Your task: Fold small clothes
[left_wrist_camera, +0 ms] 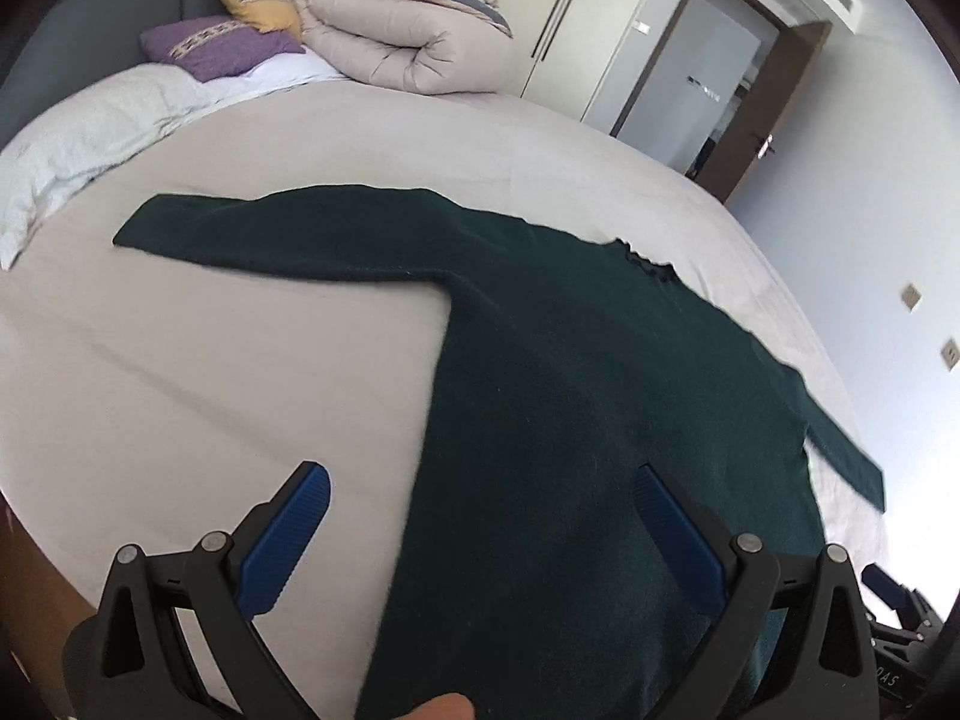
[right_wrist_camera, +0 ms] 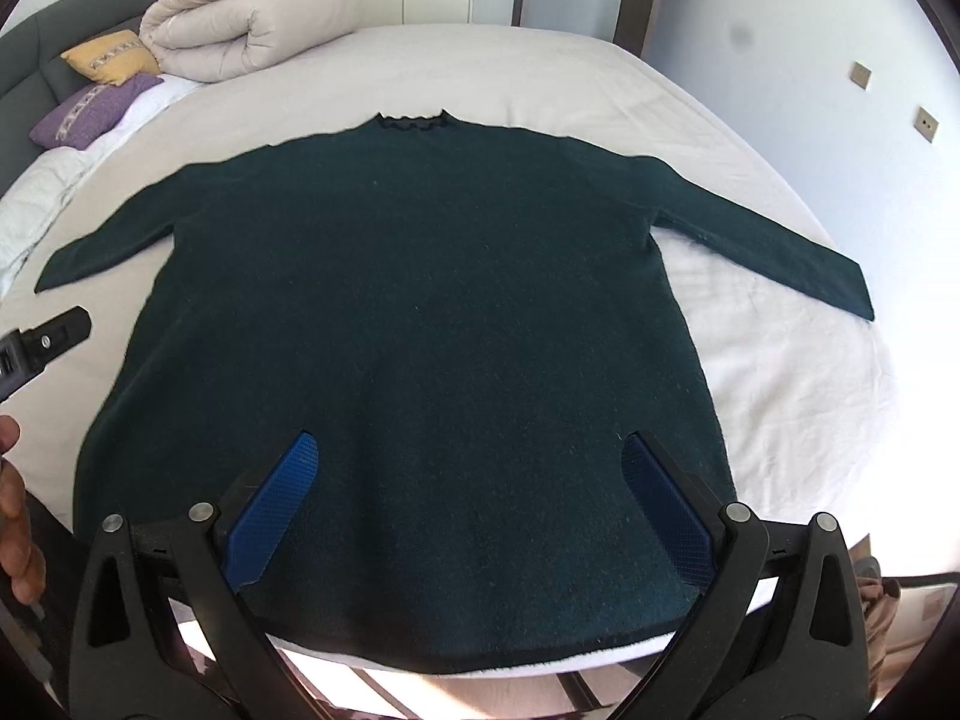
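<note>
A dark green long-sleeved sweater [right_wrist_camera: 420, 300] lies flat on the bed, front up, both sleeves spread out, collar at the far side. It also shows in the left wrist view [left_wrist_camera: 570, 390]. My left gripper [left_wrist_camera: 480, 498] is open and empty, above the sweater's lower left edge. My right gripper [right_wrist_camera: 468, 462] is open and empty, above the sweater's lower middle, near the hem. The left gripper's body [right_wrist_camera: 42, 336] shows at the left edge of the right wrist view.
The bed sheet [right_wrist_camera: 780, 390] is light grey. A rolled beige duvet [right_wrist_camera: 252, 18], a yellow pillow [right_wrist_camera: 111, 57] and a purple pillow [right_wrist_camera: 90, 108] lie at the head end. Wardrobe doors and a room door stand behind. The bed's near edge runs just below the hem.
</note>
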Available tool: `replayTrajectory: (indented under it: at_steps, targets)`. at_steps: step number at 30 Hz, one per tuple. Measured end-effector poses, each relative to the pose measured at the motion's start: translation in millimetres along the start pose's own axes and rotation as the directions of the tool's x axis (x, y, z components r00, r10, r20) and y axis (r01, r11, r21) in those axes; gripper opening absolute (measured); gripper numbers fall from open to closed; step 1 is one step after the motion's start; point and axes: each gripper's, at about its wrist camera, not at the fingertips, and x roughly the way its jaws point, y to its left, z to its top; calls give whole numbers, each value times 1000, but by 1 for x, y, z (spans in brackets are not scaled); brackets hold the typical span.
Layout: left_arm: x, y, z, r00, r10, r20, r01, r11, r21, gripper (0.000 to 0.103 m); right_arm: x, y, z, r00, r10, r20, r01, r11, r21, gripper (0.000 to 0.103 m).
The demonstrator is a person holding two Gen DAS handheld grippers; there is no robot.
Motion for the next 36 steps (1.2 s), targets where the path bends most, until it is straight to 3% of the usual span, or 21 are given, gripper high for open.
replayTrajectory:
  at_steps: [3,8,13,20,22,27,30,33,36]
  targets:
    - [5,39,22,990,-136,29,138,984,-114,103,-2,4,14,998,45,41,-45,999,4,103]
    - [22,100,46,989,-145,8,142,954,-265,103,-3,13,41,983,152,105,-155,988,17,103]
    - [34,196,67,973,-149,175,221,817,-533,103,9,21,63,966,234,107,-241,968,64,103]
    - [78,280,102,952,-121,281,289,656,-698,102,41,36,74,962,267,54,-270,961,63,103]
    - [91,293,111,951,-125,284,298,628,-719,100,52,39,75,959,281,35,-283,957,71,103]
    - [105,299,132,948,-127,292,306,614,-727,100,80,45,71,959,285,-10,-283,955,95,103]
    - [108,310,129,940,-122,318,329,566,-756,98,91,48,70,956,294,-23,-290,951,108,103]
    - [111,320,132,936,-112,333,339,539,-771,85,98,52,70,953,302,-26,-298,948,111,103]
    - [119,330,132,942,-103,321,327,511,-795,53,103,53,71,951,309,-24,-304,946,110,102]
